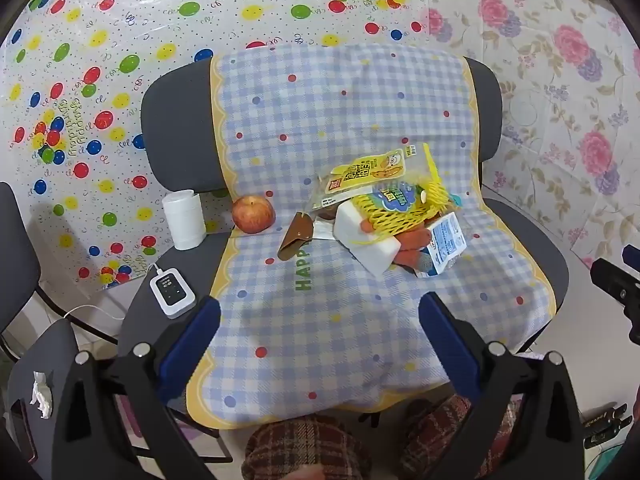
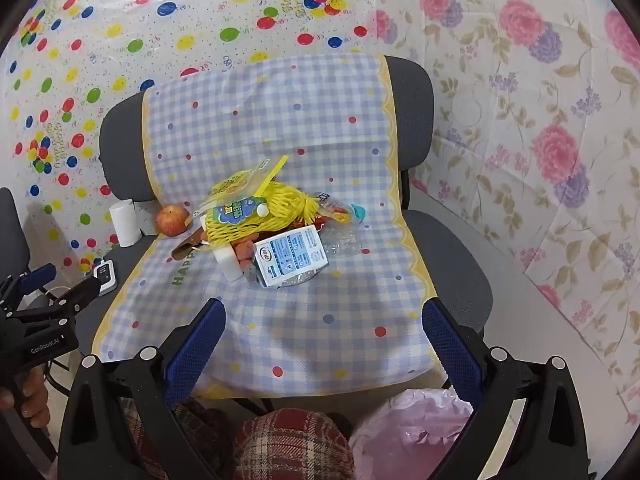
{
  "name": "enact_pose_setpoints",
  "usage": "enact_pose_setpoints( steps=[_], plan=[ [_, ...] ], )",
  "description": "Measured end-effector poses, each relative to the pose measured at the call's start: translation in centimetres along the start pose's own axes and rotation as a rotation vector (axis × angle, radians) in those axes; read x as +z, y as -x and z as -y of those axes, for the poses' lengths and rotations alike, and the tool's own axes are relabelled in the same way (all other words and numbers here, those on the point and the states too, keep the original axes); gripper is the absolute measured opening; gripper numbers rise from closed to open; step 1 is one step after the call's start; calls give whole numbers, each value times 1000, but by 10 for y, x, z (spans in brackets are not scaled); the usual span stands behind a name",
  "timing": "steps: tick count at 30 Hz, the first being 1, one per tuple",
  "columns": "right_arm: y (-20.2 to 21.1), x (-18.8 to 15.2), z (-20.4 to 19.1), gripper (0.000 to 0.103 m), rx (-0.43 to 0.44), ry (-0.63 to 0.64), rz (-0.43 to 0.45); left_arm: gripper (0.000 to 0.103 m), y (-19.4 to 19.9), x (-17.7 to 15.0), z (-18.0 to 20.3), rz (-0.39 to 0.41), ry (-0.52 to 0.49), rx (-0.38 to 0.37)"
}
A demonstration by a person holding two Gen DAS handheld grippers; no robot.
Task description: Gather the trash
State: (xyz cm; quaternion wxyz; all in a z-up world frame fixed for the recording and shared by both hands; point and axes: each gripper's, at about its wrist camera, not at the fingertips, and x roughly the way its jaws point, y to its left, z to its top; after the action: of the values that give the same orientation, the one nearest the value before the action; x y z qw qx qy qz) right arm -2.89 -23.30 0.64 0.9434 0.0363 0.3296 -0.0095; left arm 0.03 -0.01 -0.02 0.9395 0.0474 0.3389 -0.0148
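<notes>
A heap of trash lies on the checked cloth [image 1: 320, 320] over a grey chair: a blue-white milk carton [image 1: 446, 244] [image 2: 290, 256], a yellow net bag [image 1: 396, 212] [image 2: 256, 216], a yellow snack wrapper [image 1: 368, 172], a white block [image 1: 360, 236], a brown wrapper [image 1: 294, 236], and crumpled clear plastic [image 2: 344, 240]. My left gripper [image 1: 320, 344] is open and empty, in front of the heap. My right gripper [image 2: 322, 344] is open and empty, also short of it. A pink bag [image 2: 408, 436] sits below the right gripper.
A red apple [image 1: 253, 214] [image 2: 172, 220], a white roll [image 1: 184, 220] and a small white device [image 1: 172, 291] with a cable sit on the chair's left side. The other gripper shows in the right wrist view's left edge [image 2: 52, 308]. Patterned sheets cover the wall.
</notes>
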Motion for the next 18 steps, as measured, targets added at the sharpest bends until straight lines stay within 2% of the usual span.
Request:
enact_pose_setpoints(
  steps=[18],
  plan=[
    [-4, 1, 1, 97, 2, 1, -4, 97, 1, -2, -2, 10, 1, -4]
  ],
)
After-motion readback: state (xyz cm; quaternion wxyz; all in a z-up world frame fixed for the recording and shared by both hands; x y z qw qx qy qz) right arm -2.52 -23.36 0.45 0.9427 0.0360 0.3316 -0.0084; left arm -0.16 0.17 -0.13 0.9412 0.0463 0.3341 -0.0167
